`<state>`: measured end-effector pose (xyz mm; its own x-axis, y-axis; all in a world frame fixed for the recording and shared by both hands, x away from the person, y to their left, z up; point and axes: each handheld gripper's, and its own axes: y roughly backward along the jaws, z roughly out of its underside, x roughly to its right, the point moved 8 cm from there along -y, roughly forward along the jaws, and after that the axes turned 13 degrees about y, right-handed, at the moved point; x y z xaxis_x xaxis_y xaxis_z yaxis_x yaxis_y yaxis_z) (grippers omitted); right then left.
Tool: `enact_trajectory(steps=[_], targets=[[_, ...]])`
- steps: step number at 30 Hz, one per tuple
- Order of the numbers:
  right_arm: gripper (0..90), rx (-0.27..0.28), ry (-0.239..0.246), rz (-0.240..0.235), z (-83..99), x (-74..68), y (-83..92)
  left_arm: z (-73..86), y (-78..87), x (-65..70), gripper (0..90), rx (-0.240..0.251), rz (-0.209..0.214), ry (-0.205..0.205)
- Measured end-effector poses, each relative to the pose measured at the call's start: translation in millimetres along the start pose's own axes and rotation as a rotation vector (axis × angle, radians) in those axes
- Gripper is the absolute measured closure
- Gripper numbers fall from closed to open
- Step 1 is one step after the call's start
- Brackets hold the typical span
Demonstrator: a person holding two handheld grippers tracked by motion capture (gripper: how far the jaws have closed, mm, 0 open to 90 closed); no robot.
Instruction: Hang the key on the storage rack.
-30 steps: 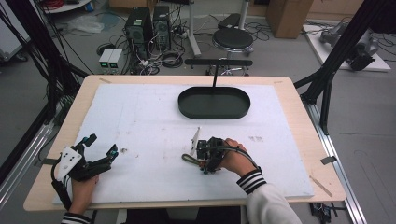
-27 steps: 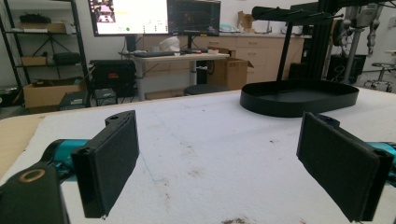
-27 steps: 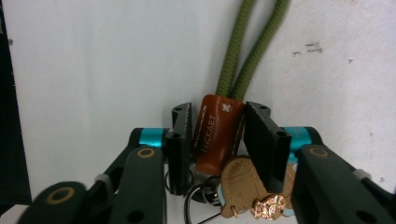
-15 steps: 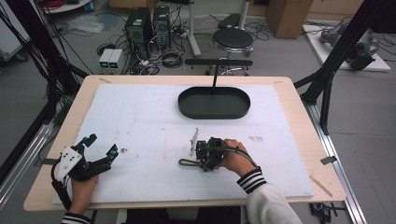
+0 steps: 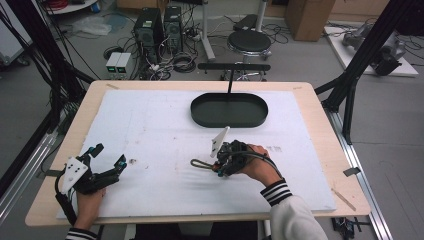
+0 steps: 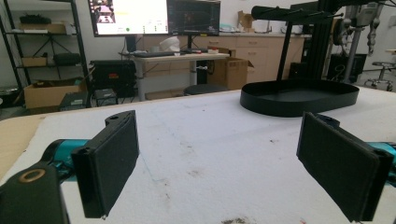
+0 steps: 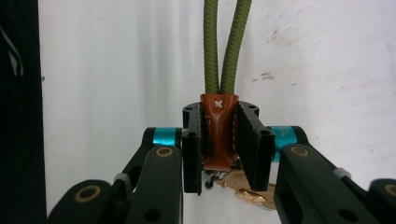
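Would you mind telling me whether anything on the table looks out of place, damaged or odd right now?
Nothing seems damaged or spilled. The white foam table cover carries a few small dark smudges. The olive-green cord loop with a brown leather tab sits squarely clamped in the right gripper, and the black oval tray lies flat. The left gripper rests open.

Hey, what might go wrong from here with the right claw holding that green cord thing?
The right claw pinches only the brown leather tab of the olive cord loop, so a tug might pull the tab out. The brass hardware below the jaws hangs loose and may snag on the white mat. The left claw rests open and far off, too distant to catch a slip.
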<state>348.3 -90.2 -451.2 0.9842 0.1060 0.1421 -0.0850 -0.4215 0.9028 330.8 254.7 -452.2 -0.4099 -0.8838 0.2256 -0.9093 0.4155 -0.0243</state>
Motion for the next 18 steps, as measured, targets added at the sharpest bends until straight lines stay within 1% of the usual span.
enact_trajectory(steps=[1, 2, 4, 5, 6, 8, 11, 13, 14, 16, 18], targets=[[72.5, 0.016, 0.000, 0.003, -0.2, 1.2, 1.7, 0.0, 0.0, 0.1, 13.4, 0.000, 0.000, 0.000], [72.5, 0.016, 0.000, 0.003, -0.2, 1.2, 1.7, 0.0, 0.0, 0.1, 13.4, 0.000, 0.000, 0.001], [72.5, 0.041, 0.000, 0.017, -0.7, 3.7, 4.7, 0.0, 0.0, 0.1, 13.4, -0.001, 0.000, 0.000], [72.5, 0.054, -0.002, 0.014, -0.8, 4.3, 6.3, 0.0, 0.0, 0.1, 13.4, 0.000, -0.001, 0.000], [72.5, 0.082, -0.012, 0.010, -1.1, 5.1, 9.0, 0.0, 0.0, 0.1, 13.4, 0.001, -0.001, -0.001], [72.5, 0.092, -0.015, 0.018, -0.8, 6.5, 10.6, 0.0, 0.1, 0.2, 13.4, -0.001, 0.000, -0.002], [72.5, 0.126, -0.026, 0.032, 0.0, 9.8, 15.6, 0.0, 0.0, 0.3, 13.4, 0.000, 0.000, -0.004], [72.5, 0.146, -0.044, 0.052, 0.8, 12.0, 20.1, 0.0, 0.0, 0.4, 13.4, 0.001, 0.000, -0.003], [72.5, 0.174, -0.060, 0.073, 1.5, 14.6, 25.3, 0.0, 0.0, 0.4, 13.4, 0.001, 0.000, -0.003], [72.4, 0.205, -0.074, 0.105, 3.0, 18.9, 30.8, 0.0, 0.0, 0.3, 13.4, 0.000, 0.000, -0.004], [72.4, 0.232, -0.106, 0.122, 6.0, 22.2, 35.9, 0.0, 0.0, 0.4, 13.4, 0.001, -0.001, -0.005]])
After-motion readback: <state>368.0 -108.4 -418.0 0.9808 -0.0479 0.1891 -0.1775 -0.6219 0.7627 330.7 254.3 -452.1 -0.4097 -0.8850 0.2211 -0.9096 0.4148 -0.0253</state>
